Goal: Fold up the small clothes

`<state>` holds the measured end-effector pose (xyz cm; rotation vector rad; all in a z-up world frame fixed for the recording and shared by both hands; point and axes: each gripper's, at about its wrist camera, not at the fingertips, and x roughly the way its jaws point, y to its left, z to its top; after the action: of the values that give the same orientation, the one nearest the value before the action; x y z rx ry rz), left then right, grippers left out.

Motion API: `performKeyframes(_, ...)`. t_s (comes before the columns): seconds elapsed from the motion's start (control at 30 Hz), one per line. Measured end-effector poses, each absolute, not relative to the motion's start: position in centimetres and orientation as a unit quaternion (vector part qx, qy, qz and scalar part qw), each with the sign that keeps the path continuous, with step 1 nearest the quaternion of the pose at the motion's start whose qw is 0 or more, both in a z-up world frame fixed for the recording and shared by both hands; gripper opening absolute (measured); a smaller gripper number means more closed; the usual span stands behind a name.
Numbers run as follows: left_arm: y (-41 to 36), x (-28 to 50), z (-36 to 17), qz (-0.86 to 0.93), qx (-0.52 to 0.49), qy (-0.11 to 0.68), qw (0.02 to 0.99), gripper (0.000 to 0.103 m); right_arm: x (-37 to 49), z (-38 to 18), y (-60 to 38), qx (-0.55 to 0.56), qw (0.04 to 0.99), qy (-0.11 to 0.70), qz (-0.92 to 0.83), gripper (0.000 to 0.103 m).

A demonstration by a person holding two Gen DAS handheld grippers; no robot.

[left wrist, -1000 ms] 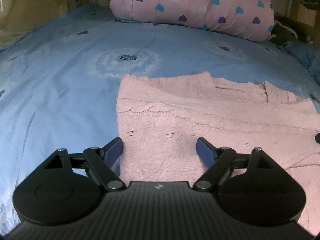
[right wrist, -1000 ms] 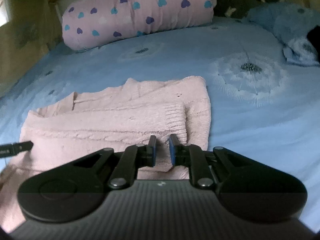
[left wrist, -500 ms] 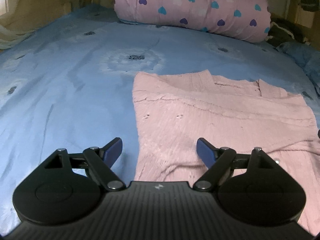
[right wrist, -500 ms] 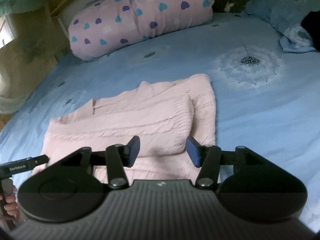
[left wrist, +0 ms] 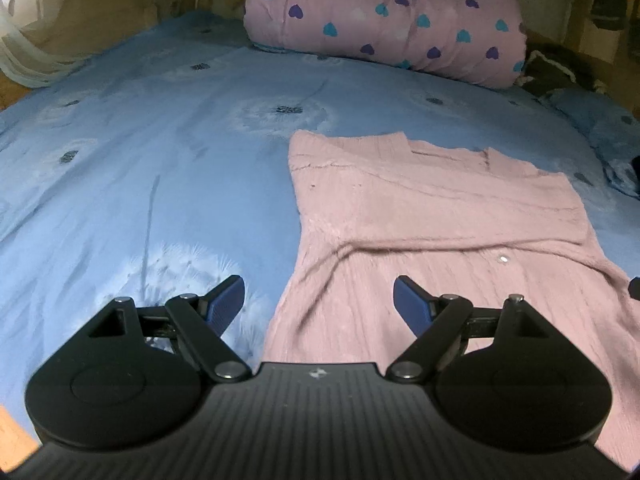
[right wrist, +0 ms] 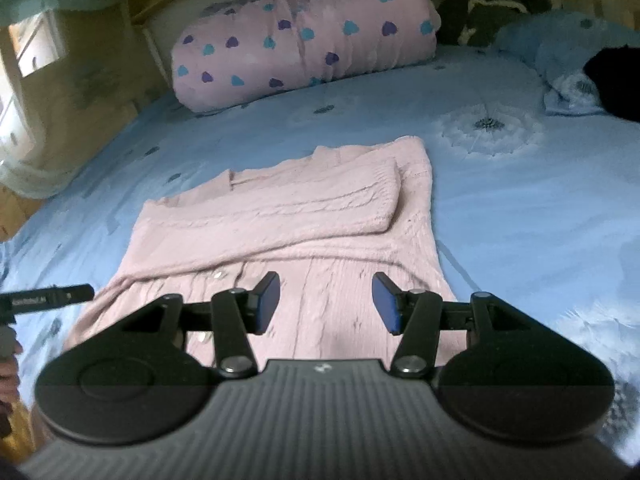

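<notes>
A pink knitted cardigan [left wrist: 436, 216] lies flat on the blue bed sheet [left wrist: 140, 168], with both sleeves folded across its upper part. In the right wrist view the same pink cardigan [right wrist: 288, 216] shows a folded sleeve cuff at its right side. My left gripper [left wrist: 319, 298] hovers open above the cardigan's near left edge, with nothing between its fingers. Over the cardigan's lower hem my right gripper [right wrist: 326, 300] stands open and holds nothing. The tip of the left gripper's body [right wrist: 48, 298] shows at the left edge of the right wrist view.
A pink rolled quilt with heart prints [left wrist: 384, 20] lies along the head of the bed. Dark clothes [right wrist: 616, 80] and a blue pillow [right wrist: 560, 48] sit at the far right. A pale curtain [left wrist: 36, 56] hangs at the left. The bed's wooden edge [left wrist: 16, 448] is near.
The right gripper opened and let go of the sleeve, which now lies folded over the cardigan. Both grippers pulled back toward the near edge and rose, so more of the cardigan shows.
</notes>
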<state>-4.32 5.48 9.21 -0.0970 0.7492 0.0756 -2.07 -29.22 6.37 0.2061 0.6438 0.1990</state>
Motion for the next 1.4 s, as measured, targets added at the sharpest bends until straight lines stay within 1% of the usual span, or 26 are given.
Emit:
performKeyframes(0.2, 4.5, -8.6, 10.4, 0.016, -0.059, 0.369, 0.927, 0.085, -6.2, 7.0, -28.8, 0.083, 0.940, 0.313, 0.103, 0.054)
performKeyframes(0.37, 2.7, -12.0, 10.6, -0.010, -0.036, 0.369, 0.929, 0.085, -9.1, 7.3, -28.1, 0.071, 0.940, 0.312, 0.121, 0.054)
performKeyframes(0.57, 0.3, -14.5, 9.7, -0.046, -0.003, 0.379, 0.924, 0.085, -12.2, 7.4, -26.7, 0.034, 0.939, 0.310, 0.144, 0.054)
performKeyframes(1.13, -2.6, -19.0, 7.6, -0.100, 0.059, 0.398, 0.910, 0.085, -17.6, 4.3, -22.7, -0.079, 0.907, 0.348, 0.226, 0.054)
performKeyframes(1.4, -3.4, -19.1, 7.1, -0.115, 0.075, 0.397, 0.907, 0.085, -17.9, 2.8, -20.9, -0.167, 0.912, 0.313, 0.203, 0.053)
